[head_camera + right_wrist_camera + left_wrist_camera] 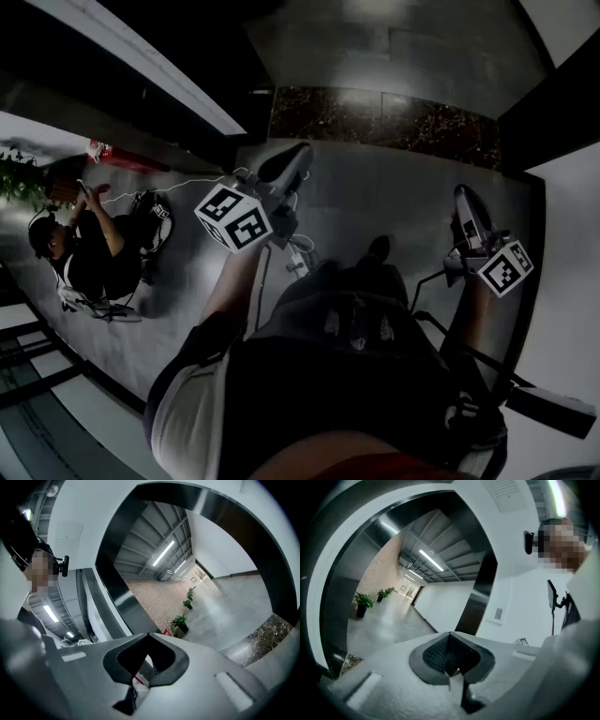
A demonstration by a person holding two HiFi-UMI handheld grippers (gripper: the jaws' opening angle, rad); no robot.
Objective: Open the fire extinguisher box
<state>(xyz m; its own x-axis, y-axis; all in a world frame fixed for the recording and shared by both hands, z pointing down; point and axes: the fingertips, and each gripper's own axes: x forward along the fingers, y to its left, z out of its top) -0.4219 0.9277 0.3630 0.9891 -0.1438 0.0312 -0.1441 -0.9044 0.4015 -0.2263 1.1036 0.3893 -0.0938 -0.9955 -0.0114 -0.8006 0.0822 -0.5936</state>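
No fire extinguisher box can be made out for certain. A small red object (99,150) stands at the foot of the far left wall, and the right gripper view shows a red object (166,632) beside a potted plant (179,622). My left gripper (289,161) is held out level over the grey floor, shut with nothing in it; in its own view the left gripper (450,635) points down a long corridor with jaws together. My right gripper (465,199) is also level, far from the red object; from its own camera the right gripper (149,636) looks shut and empty.
A person (82,246) sits on the floor at the left with a bag and white cables (187,182) nearby. A dark marble strip (375,117) runs along the wall ahead. Potted plants (362,601) line the corridor. My own legs fill the lower head view.
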